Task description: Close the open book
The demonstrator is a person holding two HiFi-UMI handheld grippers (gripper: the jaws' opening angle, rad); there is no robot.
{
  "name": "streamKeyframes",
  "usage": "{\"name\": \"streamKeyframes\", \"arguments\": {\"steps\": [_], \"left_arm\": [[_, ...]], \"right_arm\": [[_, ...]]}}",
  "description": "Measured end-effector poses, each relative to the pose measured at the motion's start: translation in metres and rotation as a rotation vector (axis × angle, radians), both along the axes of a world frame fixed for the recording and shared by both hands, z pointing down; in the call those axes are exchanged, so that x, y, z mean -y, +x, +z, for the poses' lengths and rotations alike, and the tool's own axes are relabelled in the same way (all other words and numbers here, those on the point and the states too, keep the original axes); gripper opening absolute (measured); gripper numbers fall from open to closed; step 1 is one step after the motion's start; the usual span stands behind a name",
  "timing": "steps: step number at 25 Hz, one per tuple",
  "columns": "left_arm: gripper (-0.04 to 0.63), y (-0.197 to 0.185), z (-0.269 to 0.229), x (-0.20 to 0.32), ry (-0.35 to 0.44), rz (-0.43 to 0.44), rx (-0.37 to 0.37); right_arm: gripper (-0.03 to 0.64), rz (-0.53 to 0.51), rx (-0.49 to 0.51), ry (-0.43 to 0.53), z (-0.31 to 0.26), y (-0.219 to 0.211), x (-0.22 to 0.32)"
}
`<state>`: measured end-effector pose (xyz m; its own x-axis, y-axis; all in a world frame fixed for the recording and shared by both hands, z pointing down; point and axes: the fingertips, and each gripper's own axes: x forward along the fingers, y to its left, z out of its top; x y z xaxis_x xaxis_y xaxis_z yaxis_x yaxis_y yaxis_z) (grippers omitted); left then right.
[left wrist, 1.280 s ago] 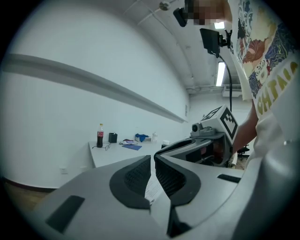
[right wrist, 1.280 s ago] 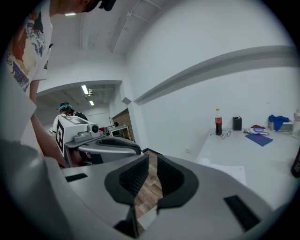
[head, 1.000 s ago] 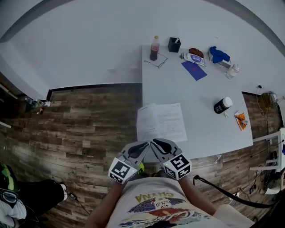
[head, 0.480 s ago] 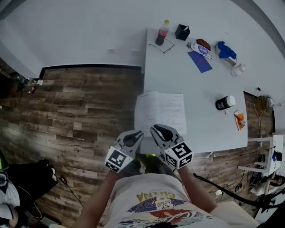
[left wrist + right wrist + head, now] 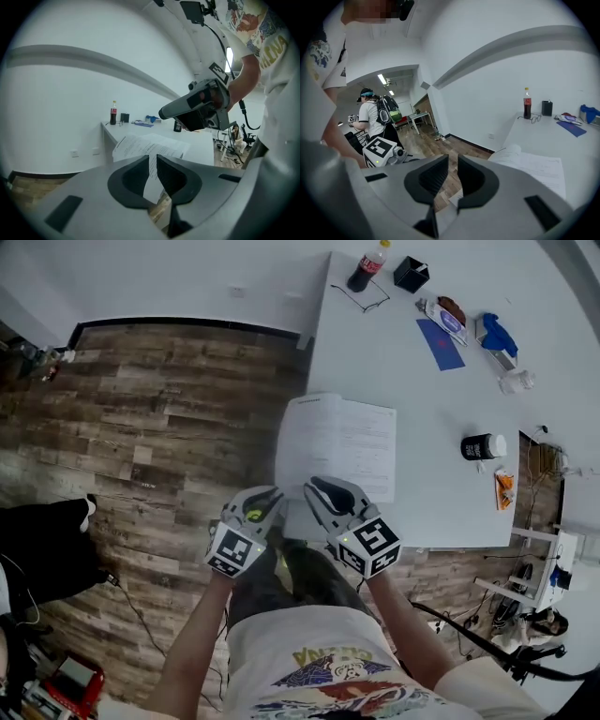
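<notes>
Two grey tools, each with a cube of black-and-white squares, sit side by side in a person's hands. The left tool (image 5: 269, 493) has only a thin gap between its jaws. Its jaws have just been opening a little, and nothing is between them. The right tool (image 5: 315, 486) also has a thin gap, and nothing is in that gap either.

The open white book (image 5: 337, 440) lies flat on the white bench (image 5: 412, 390), with its printed pages facing up. It is at the left side of the bench, near the front edge. Both tools are up in the air, close to the near edge of the book. The left tool is over the brown wooden floor (image 5: 141, 418), just beside the bench.

Far back on the bench stands a dark drink bottle (image 5: 366, 268). A black jar with a white lid (image 5: 483, 446) stands to the right of the book, well apart from it.
</notes>
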<state>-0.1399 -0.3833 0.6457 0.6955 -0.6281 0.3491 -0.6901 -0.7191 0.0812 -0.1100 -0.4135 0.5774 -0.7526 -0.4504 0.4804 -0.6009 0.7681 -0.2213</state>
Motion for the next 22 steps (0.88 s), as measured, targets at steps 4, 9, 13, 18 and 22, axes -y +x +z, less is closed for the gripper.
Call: {"name": "streamKeyframes", "arguments": {"steps": [4,9,13,18,22], "left_arm": [[0.044,0.000,0.033,0.001,-0.024,-0.005,0.016],[0.052,0.007,0.065,0.004,-0.022,0.021,0.051],[0.059,0.010,0.093,-0.001,-0.030,0.042,0.076],[0.069,0.015,0.105,-0.003,0.014,0.028,0.099],[0.101,0.011,0.101,-0.006,0.075,0.012,0.109]], "right_arm": [[0.081,-0.047,-0.029,-0.036,0.027,-0.008,-0.009],[0.086,-0.060,-0.037,-0.067,0.054,-0.014,-0.014],[0.084,-0.062,-0.053,-0.074,0.068,-0.013,-0.014],[0.086,-0.054,-0.068,-0.084,0.076,0.000,-0.016],[0.086,-0.057,-0.071,-0.096,0.082,0.005,-0.021]]}}
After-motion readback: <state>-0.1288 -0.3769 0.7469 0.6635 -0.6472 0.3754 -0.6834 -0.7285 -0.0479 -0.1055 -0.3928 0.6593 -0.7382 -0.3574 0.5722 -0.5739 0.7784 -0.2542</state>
